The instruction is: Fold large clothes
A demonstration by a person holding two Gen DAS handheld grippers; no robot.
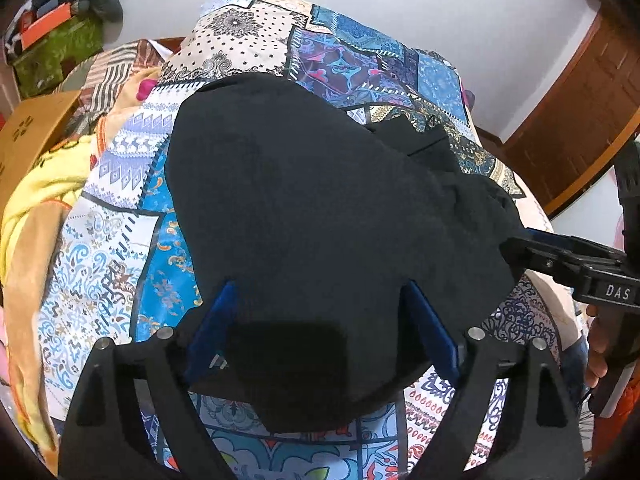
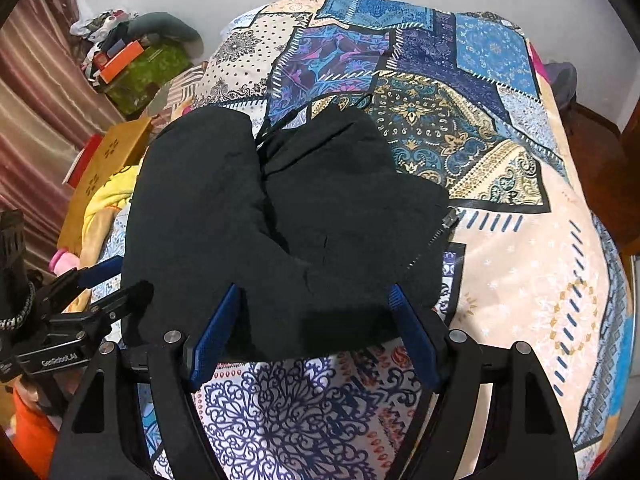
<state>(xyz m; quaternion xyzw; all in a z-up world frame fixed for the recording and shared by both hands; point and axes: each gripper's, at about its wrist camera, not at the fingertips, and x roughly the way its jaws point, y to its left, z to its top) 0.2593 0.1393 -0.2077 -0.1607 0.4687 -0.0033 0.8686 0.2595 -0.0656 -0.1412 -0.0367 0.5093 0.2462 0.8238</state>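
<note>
Garment: a large black zip-up fabric garment [image 1: 304,208] is lying partly folded on the patchwork-patterned bed cover [image 1: 120,240], near its front edge.
Left hand-held gripper [image 1: 320,304]: jaws are standing wide apart, straddling the garment's near hem, gripping nothing.
Right hand-held gripper [image 2: 316,304]: likewise spread open over the near edge, beside the silver zip [image 2: 440,232].
Advice: closing both on the hem evenly should be keeping the fold straight.
</note>
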